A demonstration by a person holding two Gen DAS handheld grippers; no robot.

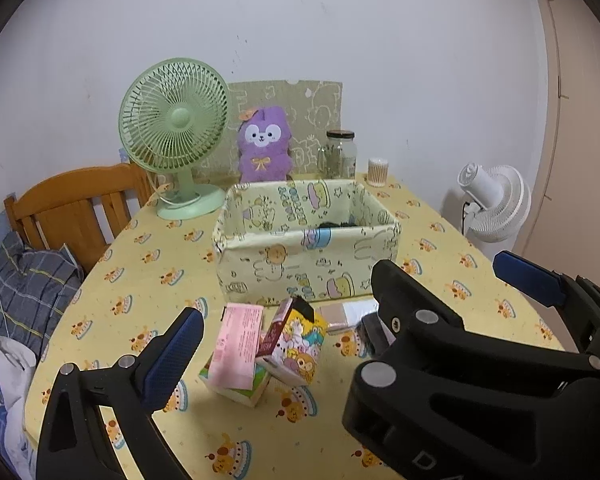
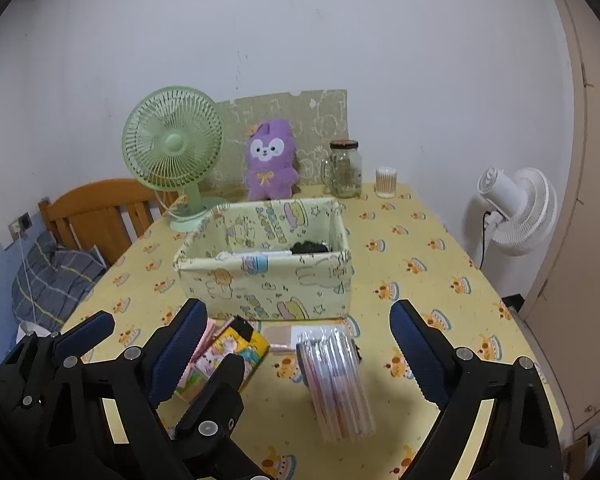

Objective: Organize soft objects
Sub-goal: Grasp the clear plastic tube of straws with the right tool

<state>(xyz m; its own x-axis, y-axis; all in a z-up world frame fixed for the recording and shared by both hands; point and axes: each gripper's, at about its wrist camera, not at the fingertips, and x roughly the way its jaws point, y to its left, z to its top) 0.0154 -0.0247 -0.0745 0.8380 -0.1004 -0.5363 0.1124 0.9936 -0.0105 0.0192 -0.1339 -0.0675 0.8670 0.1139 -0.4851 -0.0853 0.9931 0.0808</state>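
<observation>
barely begun: fabric bin [image 2: 260,280] holds little (something dark); tissue packs [image 1: 268,352] wait; both grippers' jaws wide, empty.

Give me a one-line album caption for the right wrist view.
Open right gripper hovers over a clear packet before a patterned fabric box on a yellow tablecloth.

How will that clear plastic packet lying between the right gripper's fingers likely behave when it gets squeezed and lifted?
The clear packet looks like thin glossy film around long slim sticks, so it may be slippery against the pads. It is long and narrow, so held near one end it would probably droop or swing. It appears light, and the film should crumple somewhat.
</observation>
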